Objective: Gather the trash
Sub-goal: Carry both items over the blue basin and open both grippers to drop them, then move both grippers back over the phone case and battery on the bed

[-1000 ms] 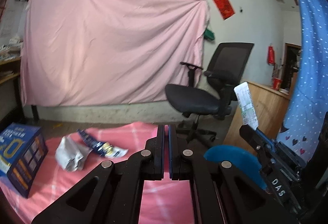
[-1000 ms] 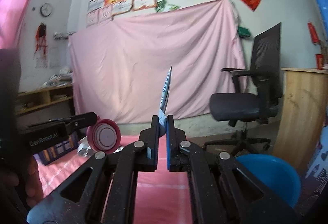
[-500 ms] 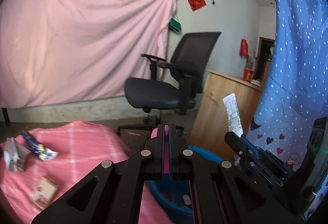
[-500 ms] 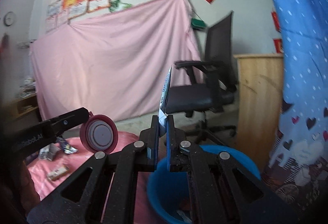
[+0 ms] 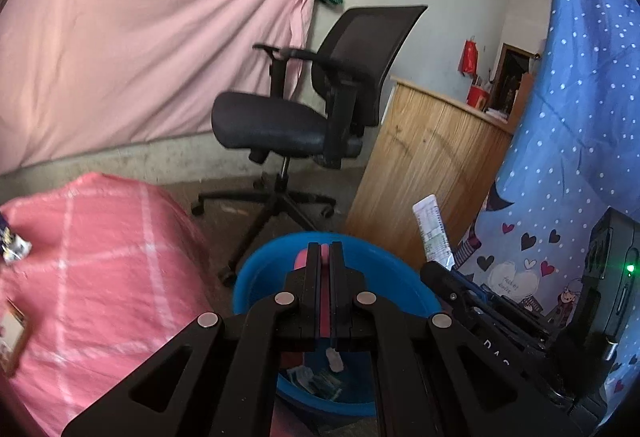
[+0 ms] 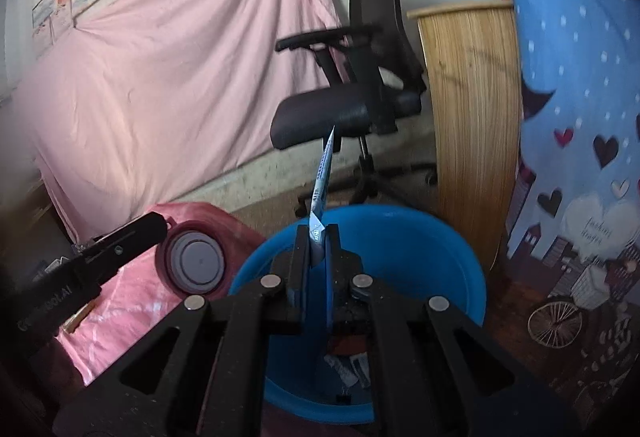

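Note:
My left gripper (image 5: 325,250) is shut on a pink round lid (image 6: 196,264), seen edge-on as a pink strip (image 5: 325,301) between its jaws. My right gripper (image 6: 318,233) is shut on a white and blue paper slip (image 6: 322,177) that stands up from its jaws; the left wrist view also shows this paper slip (image 5: 433,233) at the right. Both grippers hang over a blue basin (image 6: 424,249), whose rim (image 5: 260,271) is just past the left fingertips. Several scraps of trash (image 5: 316,381) lie in its bottom.
A pink checked cloth (image 5: 104,237) covers the table at left, with a wrapper (image 5: 10,245) and a small card (image 5: 12,333) on it. A black office chair (image 5: 304,117) stands behind the basin. A wooden counter (image 5: 432,165) and a blue curtain (image 5: 580,117) close the right side.
Both grippers have swung right and down, from over the pink table to over the blue basin. Each keeps hold of its item.

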The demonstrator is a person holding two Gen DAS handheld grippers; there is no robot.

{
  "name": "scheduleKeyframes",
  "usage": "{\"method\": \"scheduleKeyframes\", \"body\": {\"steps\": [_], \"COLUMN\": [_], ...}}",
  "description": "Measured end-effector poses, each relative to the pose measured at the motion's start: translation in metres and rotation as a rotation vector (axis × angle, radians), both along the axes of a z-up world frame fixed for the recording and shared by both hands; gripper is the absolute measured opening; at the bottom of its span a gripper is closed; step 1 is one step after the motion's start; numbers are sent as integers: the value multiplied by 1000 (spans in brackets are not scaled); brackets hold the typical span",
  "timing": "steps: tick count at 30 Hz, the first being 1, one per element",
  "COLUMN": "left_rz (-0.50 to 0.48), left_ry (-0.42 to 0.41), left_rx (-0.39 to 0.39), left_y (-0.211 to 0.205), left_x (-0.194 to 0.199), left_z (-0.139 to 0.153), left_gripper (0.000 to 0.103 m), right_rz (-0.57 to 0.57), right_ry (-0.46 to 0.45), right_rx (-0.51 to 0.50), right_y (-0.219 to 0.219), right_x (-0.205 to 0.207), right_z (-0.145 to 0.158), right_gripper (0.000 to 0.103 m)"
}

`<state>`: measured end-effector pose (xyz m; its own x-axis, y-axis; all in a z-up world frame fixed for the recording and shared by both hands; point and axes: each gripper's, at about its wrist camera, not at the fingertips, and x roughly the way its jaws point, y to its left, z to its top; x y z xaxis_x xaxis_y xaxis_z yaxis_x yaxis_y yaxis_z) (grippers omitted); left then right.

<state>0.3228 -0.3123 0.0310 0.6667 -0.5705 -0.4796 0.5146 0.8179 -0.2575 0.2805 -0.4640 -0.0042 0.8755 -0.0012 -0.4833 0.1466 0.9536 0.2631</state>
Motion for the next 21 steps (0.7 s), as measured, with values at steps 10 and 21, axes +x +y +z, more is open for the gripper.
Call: {"method": "scheduleKeyframes", "body": {"steps": [10,21], "left_rz": [-8,29], "left_ry": [102,91], "left_rx": [24,23], "left_y": [-7,5], "left_x": [15,14], "left_z": [-19,-14], "left_gripper": [2,2], "right_rz": [-3,0], "right_ry": [59,25], "right_rx": [37,20], "right_y": [-9,-5], "right_x": [9,7], "right_z": [-10,-5], "right_gripper": [25,27]}}
